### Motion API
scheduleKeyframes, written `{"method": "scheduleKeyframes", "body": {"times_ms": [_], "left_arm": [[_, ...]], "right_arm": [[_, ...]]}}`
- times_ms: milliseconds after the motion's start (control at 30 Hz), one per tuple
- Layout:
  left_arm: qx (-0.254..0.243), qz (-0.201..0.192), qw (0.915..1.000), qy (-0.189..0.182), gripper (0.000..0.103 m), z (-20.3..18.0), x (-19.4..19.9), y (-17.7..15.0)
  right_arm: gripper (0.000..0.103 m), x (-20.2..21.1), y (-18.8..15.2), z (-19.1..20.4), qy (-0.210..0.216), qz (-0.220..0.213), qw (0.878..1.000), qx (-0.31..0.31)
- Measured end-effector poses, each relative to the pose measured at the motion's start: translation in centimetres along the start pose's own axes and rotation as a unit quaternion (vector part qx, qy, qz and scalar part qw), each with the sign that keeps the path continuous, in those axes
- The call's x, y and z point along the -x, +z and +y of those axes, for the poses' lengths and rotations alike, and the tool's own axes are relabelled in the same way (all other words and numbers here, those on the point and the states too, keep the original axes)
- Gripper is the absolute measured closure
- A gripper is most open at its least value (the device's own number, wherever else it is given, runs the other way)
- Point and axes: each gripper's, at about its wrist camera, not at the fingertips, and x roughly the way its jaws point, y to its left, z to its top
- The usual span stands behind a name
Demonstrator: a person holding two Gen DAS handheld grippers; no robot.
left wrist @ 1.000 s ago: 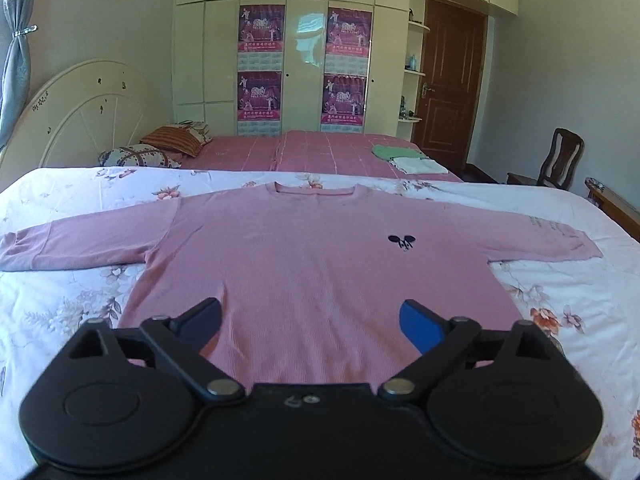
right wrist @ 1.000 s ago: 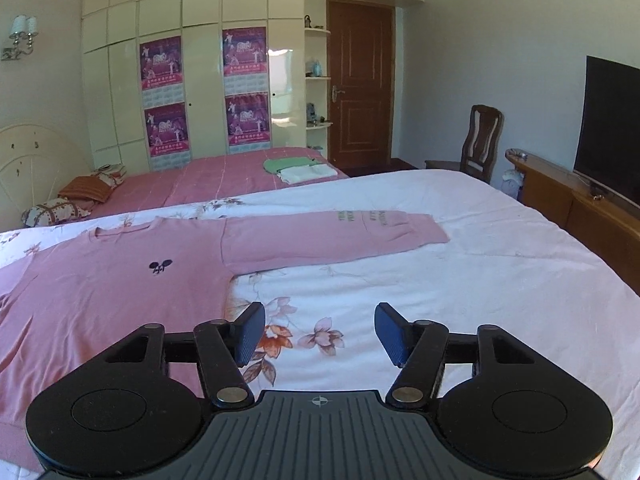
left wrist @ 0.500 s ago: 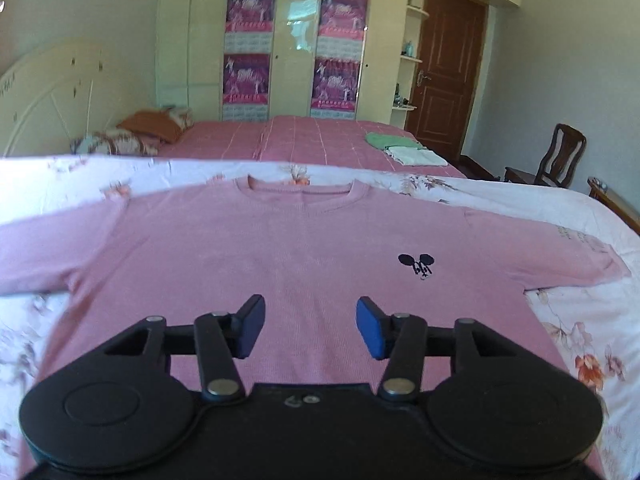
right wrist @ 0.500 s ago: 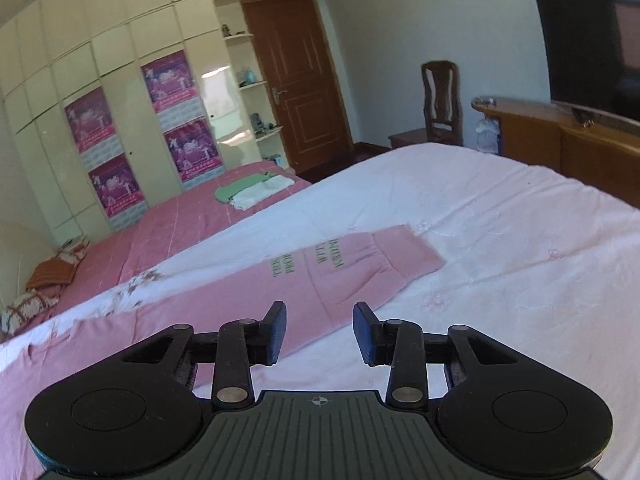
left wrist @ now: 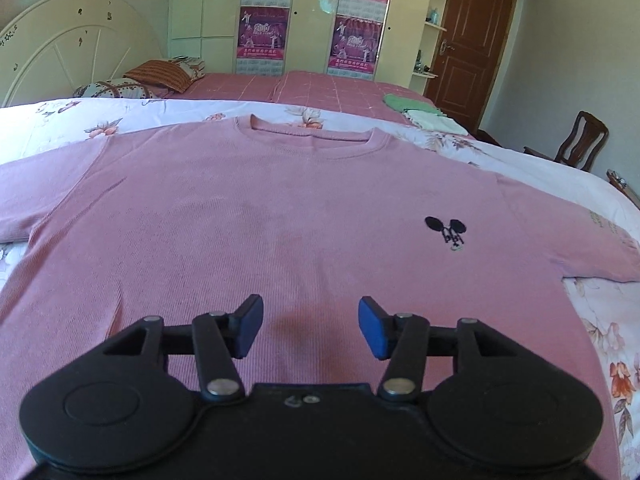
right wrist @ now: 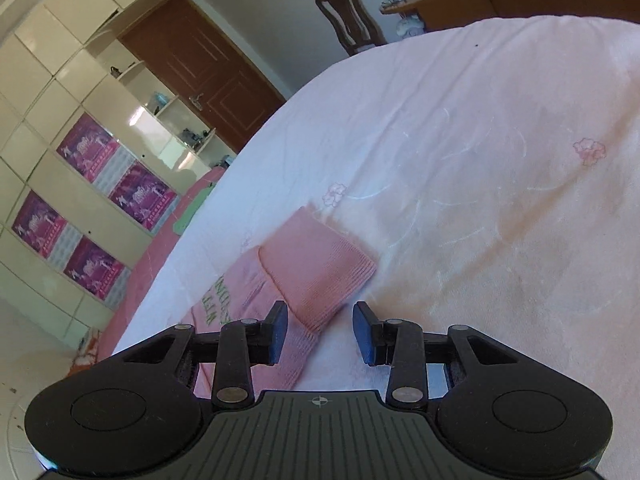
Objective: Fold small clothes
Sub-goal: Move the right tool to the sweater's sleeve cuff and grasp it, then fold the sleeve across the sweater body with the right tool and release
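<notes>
Across the bed (left wrist: 48,120), pink sweater (left wrist: 280,208) lies flat, front up, sleeves spread. Left tongs (left wrist: 310,328) hover over its lower middle, jaws parted and opening slightly, gripping nothing. Right tongs (right wrist: 320,332) stand half open, empty, above the sleeve cuff (right wrist: 320,268). Best pinch the cuff edge cleanly, lift low, carry the sleeve across the chest. Versus a second ago: both jaws narrower, right tongs rolled and closer to the cuff.

**Bedroom surroundings**

A floral quilt (left wrist: 592,312) covered the near bed. Far off stood a cream wardrobe (left wrist: 312,20) bearing purple posters (left wrist: 262,34), pillows (left wrist: 156,76) left, a brown door (left wrist: 476,36) and wooden chair (left wrist: 580,144) right.
</notes>
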Motion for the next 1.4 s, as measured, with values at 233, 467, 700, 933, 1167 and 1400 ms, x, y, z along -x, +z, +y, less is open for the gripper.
{"method": "scheduleKeyframes", "body": {"times_ms": [233,467,700,933,1167,1400], "left_arm": [[0.008,-0.004,0.9995,0.029,0.043,0.7,-1.2,1.4],[0.007,0.015,0.9988,0.045,0.040,2.3,-1.1,2.0],[0.012,0.033,0.9972,0.067,0.037,5.4,-0.2,1.0],[0.018,0.021,0.9980,0.057,0.034,8.1,0.8,1.3],[0.011,0.014,0.9990,0.041,0.034,10.4,1.0,2.0],[0.010,-0.001,0.9995,0.032,0.037,14.5,2.4,3.1]], "right_arm": [[0.094,1.4,1.3,-0.1,0.009,-0.011,1.000,0.018],[0.094,3.5,1.0,1.7,-0.047,-0.022,0.992,0.118],[0.094,8.3,-3.2,7.2,-0.009,-0.063,0.971,0.229],[0.094,11.1,-12.3,13.0,0.066,-0.018,0.953,0.295],[0.094,11.4,-23.5,19.9,0.121,0.054,0.928,0.349],[0.094,9.3,-33.0,26.3,0.134,0.093,0.908,0.386]]}}
